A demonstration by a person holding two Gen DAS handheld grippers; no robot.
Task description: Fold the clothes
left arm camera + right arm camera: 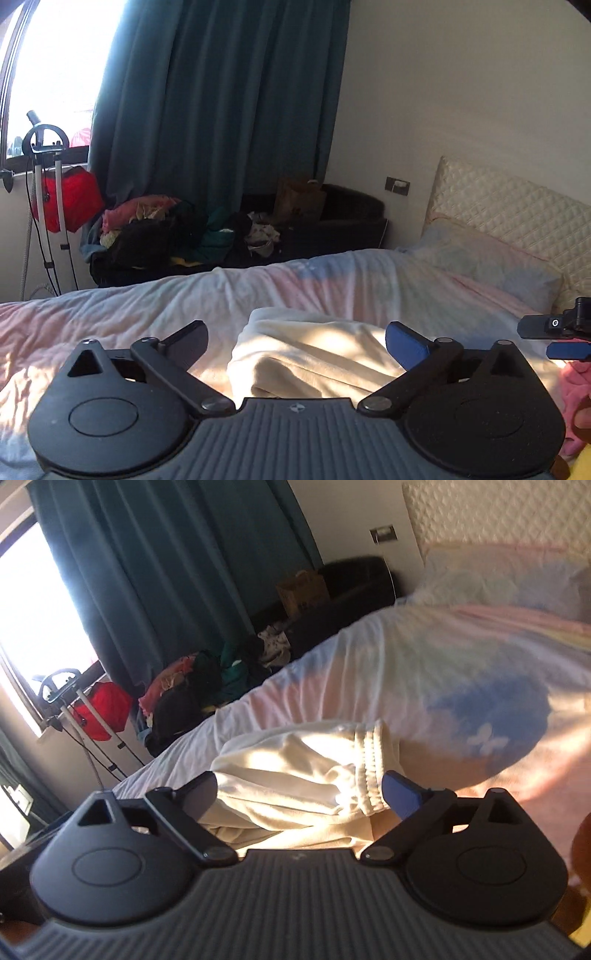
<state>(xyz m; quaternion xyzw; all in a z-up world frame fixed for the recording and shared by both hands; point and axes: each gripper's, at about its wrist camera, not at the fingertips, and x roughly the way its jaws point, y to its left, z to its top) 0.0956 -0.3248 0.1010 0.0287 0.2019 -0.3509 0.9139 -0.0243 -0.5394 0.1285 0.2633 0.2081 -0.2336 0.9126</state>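
The left gripper point(297, 341) stands wide open, nothing between its jaws; the cream folded garment point(314, 354) lies on the bed point(129, 314) just beyond. The right gripper point(301, 794) is equally wide, above the same garment point(295, 775), whose ribbed waistband point(369, 768) faces the right finger, its long axis running left-right.

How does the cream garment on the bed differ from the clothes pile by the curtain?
The cream garment is one pale piece, lying folded on the bed; the clothes pile is many pieces, pink, black and teal, heaped unfolded beyond the bed's far edge. The garment lies in sunlight, just ahead of the open left tongs and right tongs; the pile sits in shade below the teal curtain. Neither is gripped.
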